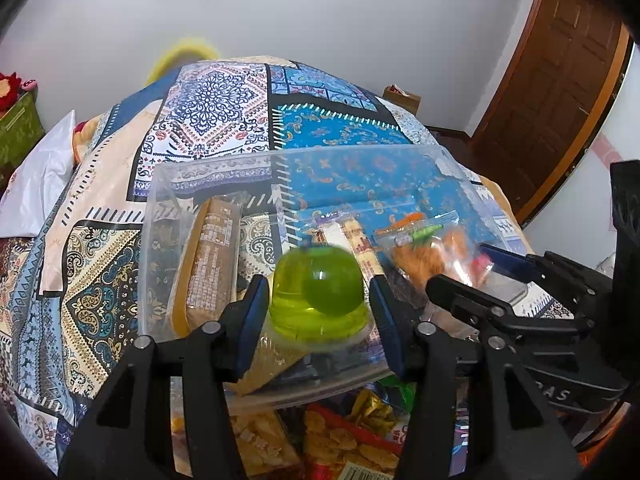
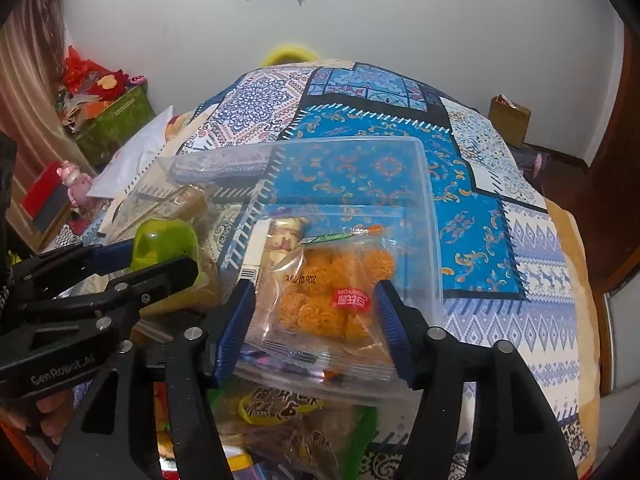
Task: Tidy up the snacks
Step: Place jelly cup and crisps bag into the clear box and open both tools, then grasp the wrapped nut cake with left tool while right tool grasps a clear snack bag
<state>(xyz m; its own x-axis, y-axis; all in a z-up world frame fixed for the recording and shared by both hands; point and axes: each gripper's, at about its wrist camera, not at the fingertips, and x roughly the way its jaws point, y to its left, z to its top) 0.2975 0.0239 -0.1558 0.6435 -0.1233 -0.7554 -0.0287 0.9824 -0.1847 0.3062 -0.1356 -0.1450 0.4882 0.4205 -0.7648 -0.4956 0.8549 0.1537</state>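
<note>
- Left gripper (image 1: 318,300), lower centre of left view: jaws stand apart either side of green jelly cup (image 1: 318,292), pads not pressing. Cup sits in clear bin (image 1: 168,184).
- Right gripper (image 2: 316,328), lower centre of right view: jaws likewise spread around orange snack bag (image 2: 332,300), no squeeze, in the same bin.
- Handling, my guess: cup light, smooth, slippery; grip the straight lower sides. Bag soft, crinkly, contents crushable; pinch a sealed edge.
- Count: one cup, one orange bag, one tan biscuit pack (image 1: 212,256) on edge centre-left.

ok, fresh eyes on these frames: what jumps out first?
The translucent lime-green jelly cup sits between the left tongs, over the clear plastic storage bin. Beside it, the clear bag of orange fried snack balls lies between the right tongs. Under everything spreads the blue patchwork-print bedspread.
</note>
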